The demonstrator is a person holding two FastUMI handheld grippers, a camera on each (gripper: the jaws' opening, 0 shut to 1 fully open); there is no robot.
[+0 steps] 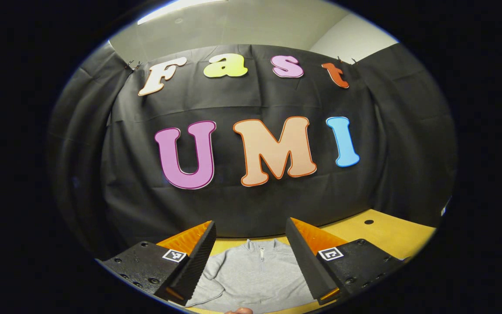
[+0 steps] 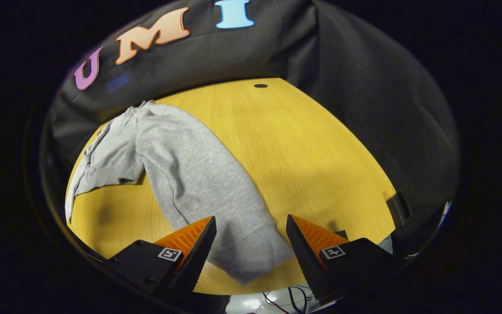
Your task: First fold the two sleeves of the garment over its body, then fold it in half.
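Observation:
A grey sweatshirt (image 2: 190, 174) lies on the yellow wooden table (image 2: 312, 144). One long sleeve runs toward the near edge and ends in a cuff (image 2: 251, 259). My right gripper (image 2: 251, 220) is open, hovering over that sleeve, with the cuff showing between its fingers and not pinched. The body and zip collar (image 2: 140, 107) lie far left. In the left gripper view, my left gripper (image 1: 251, 223) is open and held level, well above the sweatshirt (image 1: 255, 274), whose zip collar (image 1: 260, 250) shows between the fingers.
The black cloth wall (image 1: 251, 205) stands close behind the table. A small round hole (image 2: 260, 86) sits in the tabletop at the far side. Cables (image 2: 288, 296) hang below the near edge. A dark bracket (image 2: 397, 209) sits at the table's right edge.

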